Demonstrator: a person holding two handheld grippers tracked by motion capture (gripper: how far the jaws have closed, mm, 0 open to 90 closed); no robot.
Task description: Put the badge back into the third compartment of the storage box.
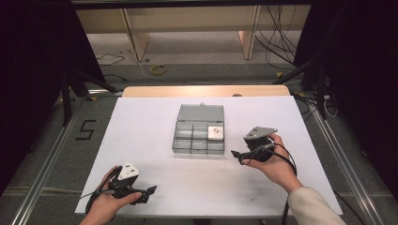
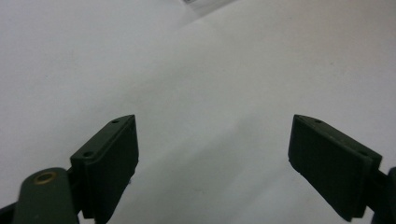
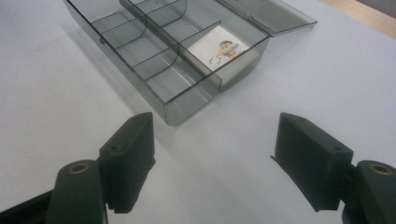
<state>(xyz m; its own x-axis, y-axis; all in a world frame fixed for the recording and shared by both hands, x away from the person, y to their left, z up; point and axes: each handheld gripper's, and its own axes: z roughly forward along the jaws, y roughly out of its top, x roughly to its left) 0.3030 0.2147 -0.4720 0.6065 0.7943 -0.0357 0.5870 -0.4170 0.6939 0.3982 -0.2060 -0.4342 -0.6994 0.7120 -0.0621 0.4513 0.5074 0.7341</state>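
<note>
A clear grey compartment box (image 1: 199, 136) lies mid-table with its lid (image 1: 201, 112) folded open at the back. A white square piece with a cartoon picture (image 1: 216, 132) lies in its right rear compartment; the other compartments look bare. My right gripper (image 1: 238, 156) is just right of the box's front corner. It is open and holds nothing, and it faces the box (image 3: 177, 70) and the white piece (image 3: 224, 49). My left gripper (image 1: 149, 193) rests low near the front left edge, open over bare white sheet (image 2: 212, 70), with nothing between its fingers (image 2: 109, 163).
A white sheet (image 1: 141, 131) covers the table, and a wooden strip (image 1: 206, 91) shows at its far edge. Metal rails run along both sides. On the floor are a "5" mark (image 1: 85, 129), a yellow ring (image 1: 158, 70) and cables (image 1: 277, 42).
</note>
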